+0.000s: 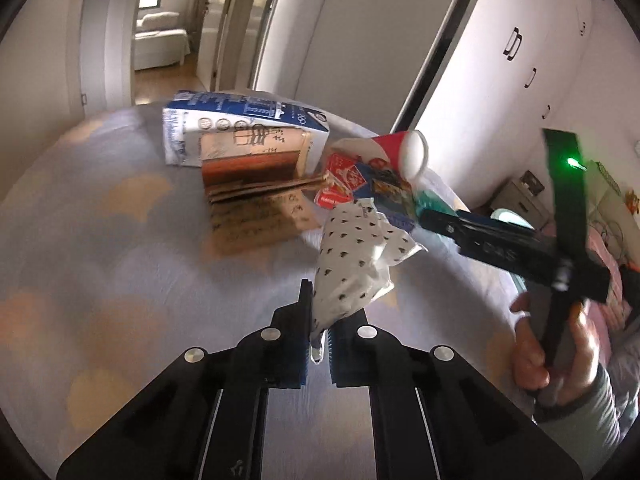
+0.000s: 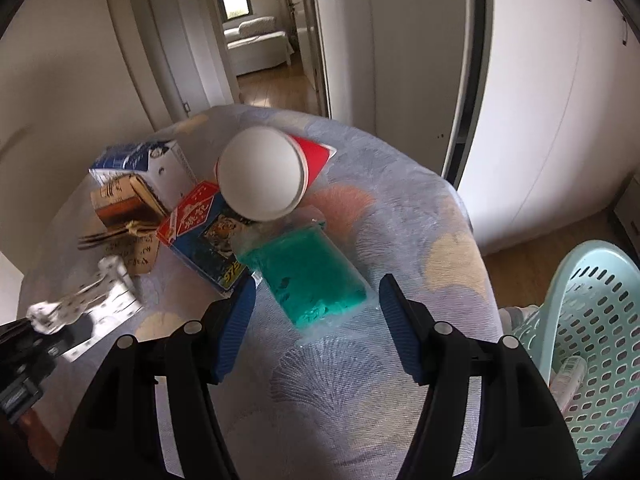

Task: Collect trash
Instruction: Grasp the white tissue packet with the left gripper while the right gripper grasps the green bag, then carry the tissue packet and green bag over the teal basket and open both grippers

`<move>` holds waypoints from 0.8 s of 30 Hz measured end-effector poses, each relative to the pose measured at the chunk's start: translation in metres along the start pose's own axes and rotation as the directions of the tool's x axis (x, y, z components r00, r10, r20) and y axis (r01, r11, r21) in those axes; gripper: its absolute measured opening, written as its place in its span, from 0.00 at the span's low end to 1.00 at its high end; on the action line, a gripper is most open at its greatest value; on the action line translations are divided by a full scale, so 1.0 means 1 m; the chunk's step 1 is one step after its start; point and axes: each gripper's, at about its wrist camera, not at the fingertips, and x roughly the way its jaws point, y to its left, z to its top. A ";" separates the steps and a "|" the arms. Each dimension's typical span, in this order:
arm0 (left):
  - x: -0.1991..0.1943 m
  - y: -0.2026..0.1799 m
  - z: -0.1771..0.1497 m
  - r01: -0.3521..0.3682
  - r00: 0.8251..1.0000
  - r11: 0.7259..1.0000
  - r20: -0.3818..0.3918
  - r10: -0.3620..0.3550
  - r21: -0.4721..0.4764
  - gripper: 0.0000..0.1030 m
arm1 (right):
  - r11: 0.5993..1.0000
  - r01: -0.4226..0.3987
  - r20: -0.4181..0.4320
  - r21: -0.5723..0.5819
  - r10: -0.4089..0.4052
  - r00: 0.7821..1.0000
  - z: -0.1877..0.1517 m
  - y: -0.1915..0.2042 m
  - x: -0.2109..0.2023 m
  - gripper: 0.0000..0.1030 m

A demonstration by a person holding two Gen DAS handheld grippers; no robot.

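Spotted white wrapper (image 1: 352,264): crumpled, lifted. Red paper cup (image 2: 264,172): on its side, atop red-blue box (image 2: 204,232). Green packet (image 2: 312,276): flat.

Patterned lavender bedspread (image 2: 400,240) under blue-white carton (image 2: 160,168), red-blue box (image 2: 200,228), green packet (image 2: 312,276), red cup (image 2: 264,172).

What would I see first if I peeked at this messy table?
Probably the red paper cup tipped on its side in the middle of the pile, its white bottom facing you. Right in front of it lies a bright green plastic packet, just ahead of the open right claw. The left claw pinches a crumpled spotted white wrapper.
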 end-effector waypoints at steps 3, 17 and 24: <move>-0.010 0.002 -0.009 -0.018 1.000 1.000 0.004 0.018 -0.007 0.05 | 1.000 -0.007 0.004 -0.015 0.007 1.000 -0.004 0.004 -0.003 0.44; -0.012 0.001 -0.019 0.014 1.000 0.999 -0.008 -0.014 -0.039 0.03 | 0.997 -0.056 0.030 0.048 0.054 0.998 -0.043 -0.013 -0.049 0.43; -0.022 -0.011 -0.014 0.055 0.998 0.998 0.028 -0.054 -0.036 0.03 | 0.997 -0.045 0.076 0.055 0.041 0.996 -0.045 -0.020 -0.077 0.43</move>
